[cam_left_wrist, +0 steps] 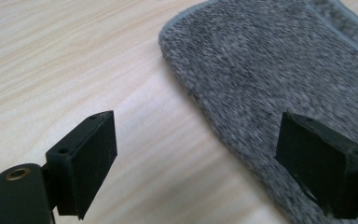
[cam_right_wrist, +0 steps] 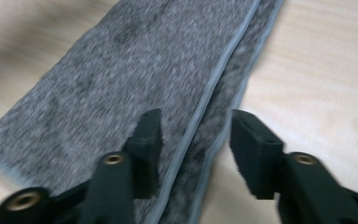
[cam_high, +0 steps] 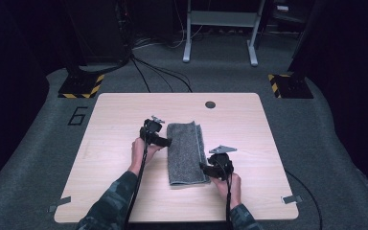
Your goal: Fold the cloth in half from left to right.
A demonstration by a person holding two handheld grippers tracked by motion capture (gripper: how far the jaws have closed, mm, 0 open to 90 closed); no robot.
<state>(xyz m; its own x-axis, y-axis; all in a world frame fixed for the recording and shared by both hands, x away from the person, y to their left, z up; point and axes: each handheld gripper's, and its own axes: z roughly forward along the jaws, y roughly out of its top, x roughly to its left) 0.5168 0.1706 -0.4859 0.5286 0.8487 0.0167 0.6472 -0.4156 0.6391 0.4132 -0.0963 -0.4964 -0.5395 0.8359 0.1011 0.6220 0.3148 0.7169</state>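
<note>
Grey towel (cam_high: 187, 153) folded in long strip, flat mid-table (cam_high: 124, 120). Left gripper (cam_high: 165, 142) at towel's upper left edge, jaws spread wide, holding nothing. Right gripper (cam_high: 205, 166) at lower right hemmed edge, jaws parted astride edge, not pinching

- The high view looks forward and down from above the person's side, taking in the whole table (cam_high: 124, 115) with floor beyond.
- The left gripper view sits low and close over the wood, looking along its jaws at the grey towel (cam_left_wrist: 279, 70), at its rounded edge.
- The right gripper view, close and somewhat blurred, looks along the towel's hemmed edges, seemingly the right-hand side.
- All three views share the towel and the tabletop around it.
</note>
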